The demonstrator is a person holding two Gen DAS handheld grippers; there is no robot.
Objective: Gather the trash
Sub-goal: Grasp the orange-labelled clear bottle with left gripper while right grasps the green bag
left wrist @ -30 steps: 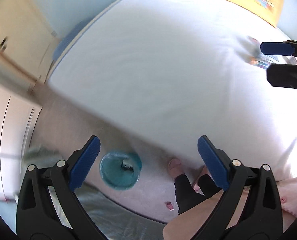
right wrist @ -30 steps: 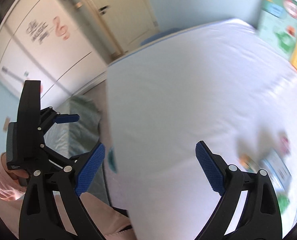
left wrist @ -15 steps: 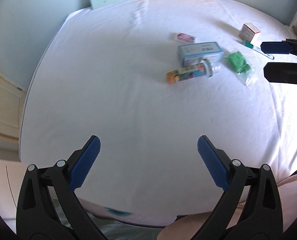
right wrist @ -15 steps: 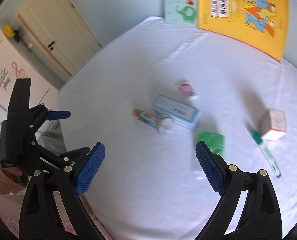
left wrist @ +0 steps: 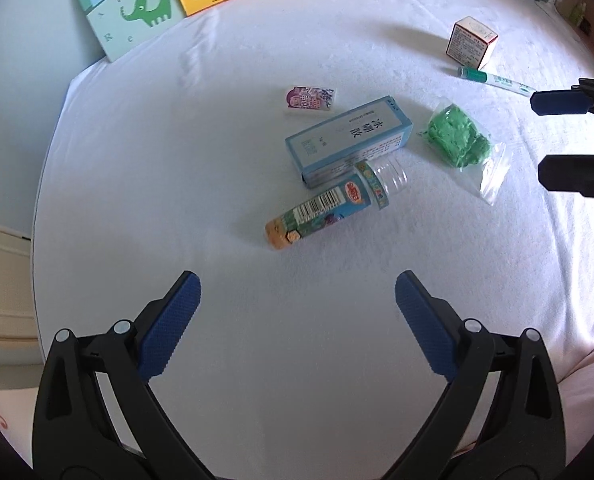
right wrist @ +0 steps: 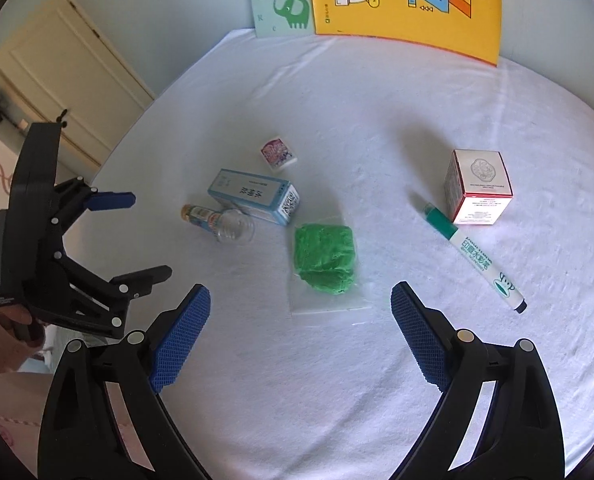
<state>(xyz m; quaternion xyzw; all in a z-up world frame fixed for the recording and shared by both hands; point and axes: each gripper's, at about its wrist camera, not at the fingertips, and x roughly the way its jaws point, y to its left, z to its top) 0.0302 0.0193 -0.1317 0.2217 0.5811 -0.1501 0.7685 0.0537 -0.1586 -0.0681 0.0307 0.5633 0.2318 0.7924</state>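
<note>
My left hand-held gripper and right hand-held gripper both gape wide, holding nothing, hovering over the bed. The trash lies ahead: bottle touching box, green bag nearby.

On the white bedsheet, a labelled plastic tube with a clear cap lies on its side, touching a pale blue carton. A small pink-printed packet lies just beyond them. Beside the carton lies a clear bag of green material, well apart from a green marker and a small red-edged white box.
</note>
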